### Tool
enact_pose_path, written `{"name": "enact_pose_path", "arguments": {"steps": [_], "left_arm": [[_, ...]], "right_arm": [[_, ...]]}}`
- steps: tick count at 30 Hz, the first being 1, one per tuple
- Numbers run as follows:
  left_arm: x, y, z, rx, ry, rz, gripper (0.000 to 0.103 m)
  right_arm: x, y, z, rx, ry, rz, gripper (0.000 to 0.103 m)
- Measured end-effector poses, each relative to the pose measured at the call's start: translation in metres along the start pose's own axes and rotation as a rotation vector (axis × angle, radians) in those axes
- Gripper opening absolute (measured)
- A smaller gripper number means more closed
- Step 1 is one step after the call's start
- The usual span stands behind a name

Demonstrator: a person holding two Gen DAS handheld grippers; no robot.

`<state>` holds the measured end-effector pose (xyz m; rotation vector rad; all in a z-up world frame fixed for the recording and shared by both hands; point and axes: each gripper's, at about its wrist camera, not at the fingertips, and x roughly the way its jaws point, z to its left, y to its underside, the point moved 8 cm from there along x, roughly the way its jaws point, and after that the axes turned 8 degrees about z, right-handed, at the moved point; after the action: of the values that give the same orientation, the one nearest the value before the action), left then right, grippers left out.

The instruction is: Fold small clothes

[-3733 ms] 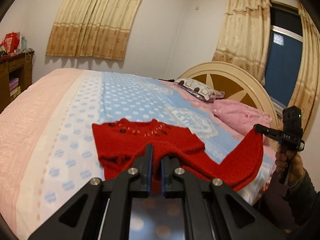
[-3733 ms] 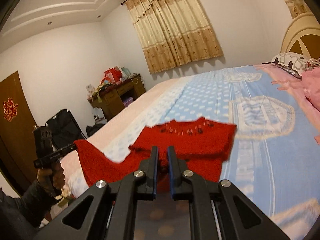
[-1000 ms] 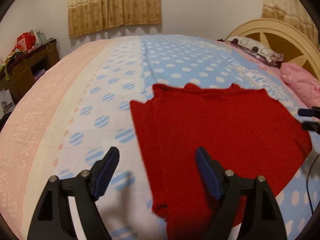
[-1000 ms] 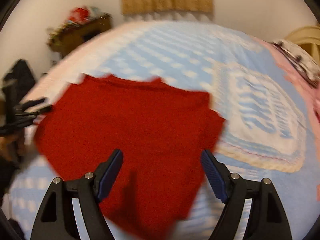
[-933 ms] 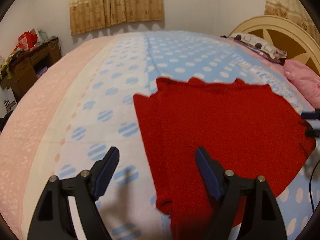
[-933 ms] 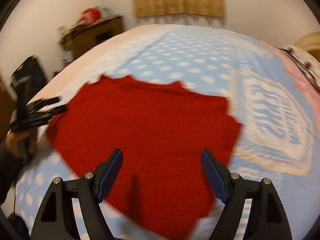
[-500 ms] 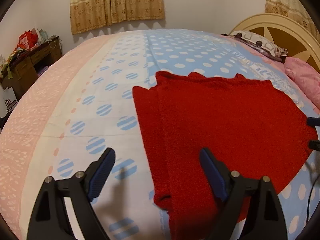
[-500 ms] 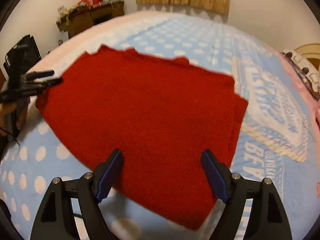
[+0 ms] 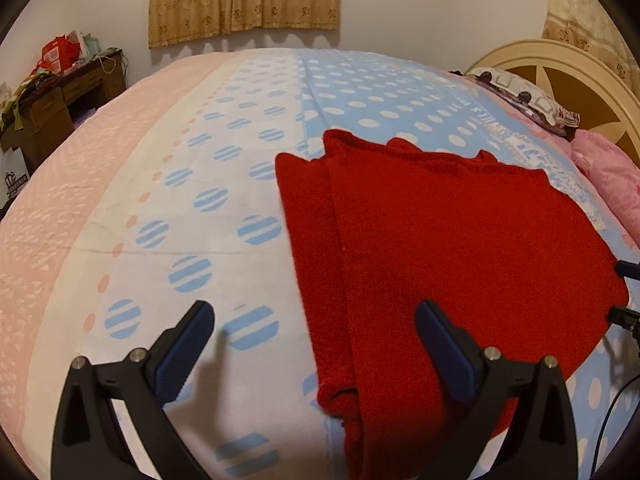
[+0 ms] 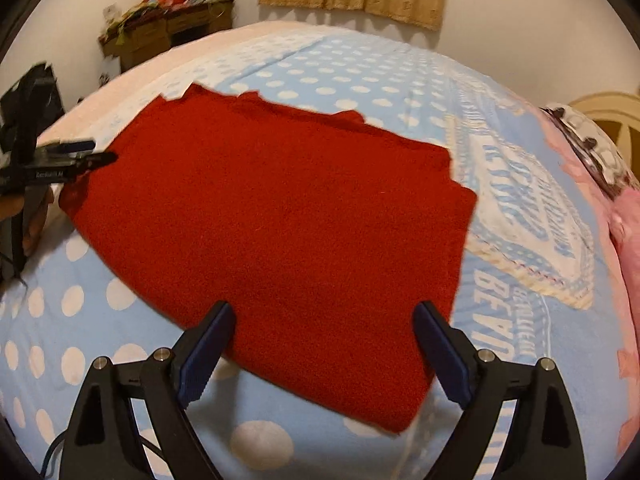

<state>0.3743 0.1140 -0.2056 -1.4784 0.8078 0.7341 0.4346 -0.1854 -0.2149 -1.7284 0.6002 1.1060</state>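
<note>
Large blue letters are printed on the white panel of the bedspread [image 10: 532, 240], ahead and to the right of the right gripper [image 10: 324, 344]; the near word may begin "BEA", but no whole word can be made out. Small white lettering is seen on the side of the left gripper [image 10: 68, 160], far to the left of the right gripper; it is too blurred to be read. A printed emblem is borne by a white bag [image 9: 14, 176] far left of the left gripper, its wording illegible.
</note>
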Motion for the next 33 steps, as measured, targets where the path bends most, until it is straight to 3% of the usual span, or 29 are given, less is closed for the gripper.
{"name": "enact_pose_path", "arguments": {"steps": [5, 8, 18, 21, 25, 33], "left_arm": [[-0.005, 0.004, -0.003, 0.017, -0.011, -0.011, 0.103], [0.0, 0.004, 0.002, -0.009, 0.023, 0.006, 0.103], [-0.01, 0.003, 0.003, -0.028, 0.047, -0.002, 0.103], [-0.012, 0.006, 0.009, -0.051, 0.046, 0.005, 0.103], [-0.023, 0.011, 0.019, -0.077, 0.079, -0.002, 0.103], [-0.037, 0.007, 0.056, -0.132, 0.057, -0.012, 0.103]], "right_arm": [[-0.005, -0.005, 0.008, -0.051, 0.038, -0.02, 0.091], [0.022, 0.0, 0.004, -0.053, 0.042, 0.07, 0.092], [-0.011, -0.02, 0.032, -0.091, 0.032, -0.029, 0.093], [-0.011, -0.029, 0.045, -0.145, 0.078, -0.043, 0.093], [-0.007, -0.042, 0.055, -0.115, 0.029, -0.043, 0.093], [-0.012, -0.065, 0.147, -0.318, -0.026, -0.116, 0.093]]}}
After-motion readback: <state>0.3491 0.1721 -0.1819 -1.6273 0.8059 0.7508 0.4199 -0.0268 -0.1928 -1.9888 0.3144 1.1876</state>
